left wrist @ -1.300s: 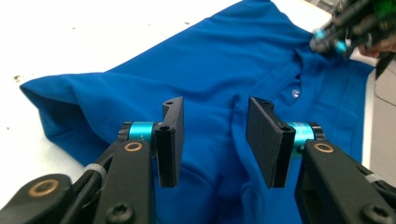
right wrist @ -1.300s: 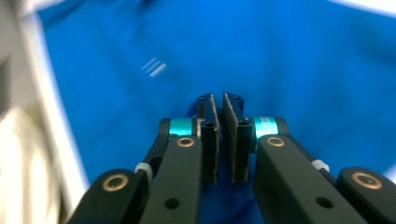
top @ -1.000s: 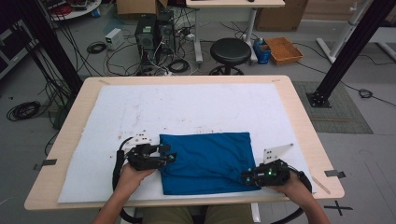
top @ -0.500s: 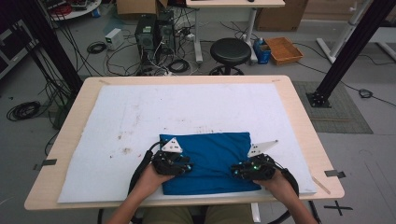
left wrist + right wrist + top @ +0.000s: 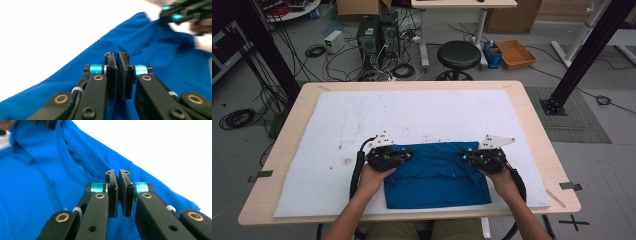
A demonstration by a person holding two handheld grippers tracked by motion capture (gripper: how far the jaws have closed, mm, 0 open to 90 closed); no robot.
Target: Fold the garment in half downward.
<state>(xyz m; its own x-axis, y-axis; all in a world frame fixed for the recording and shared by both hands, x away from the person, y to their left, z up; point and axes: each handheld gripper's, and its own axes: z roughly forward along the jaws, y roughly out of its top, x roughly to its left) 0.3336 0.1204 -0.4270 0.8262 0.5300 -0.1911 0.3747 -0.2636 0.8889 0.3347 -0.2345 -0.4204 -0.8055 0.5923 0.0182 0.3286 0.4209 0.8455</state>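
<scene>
A grey floor (image 5: 607, 165) strewn with black cables (image 5: 234, 118) surrounds the wooden surface (image 5: 537, 135). Far off stand a round black stool (image 5: 458, 54), computer towers (image 5: 377, 35) and an orange tray (image 5: 516, 53).

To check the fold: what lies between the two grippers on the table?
In the high view, the blue shirt spans the stretch between the left gripper and right gripper.

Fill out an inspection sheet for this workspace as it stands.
Surface: wooden table under a white mat with small dark stains.
Job's things: blue shirt, folded, at the near edge.
Clutter: nothing seen.
Grippers: left gripper and right gripper on the shirt's far edge, both pinched shut on its cloth.
Cables: black ones trail from each gripper; more lie on the floor.
Surroundings: stool, computer towers, orange tray.
</scene>
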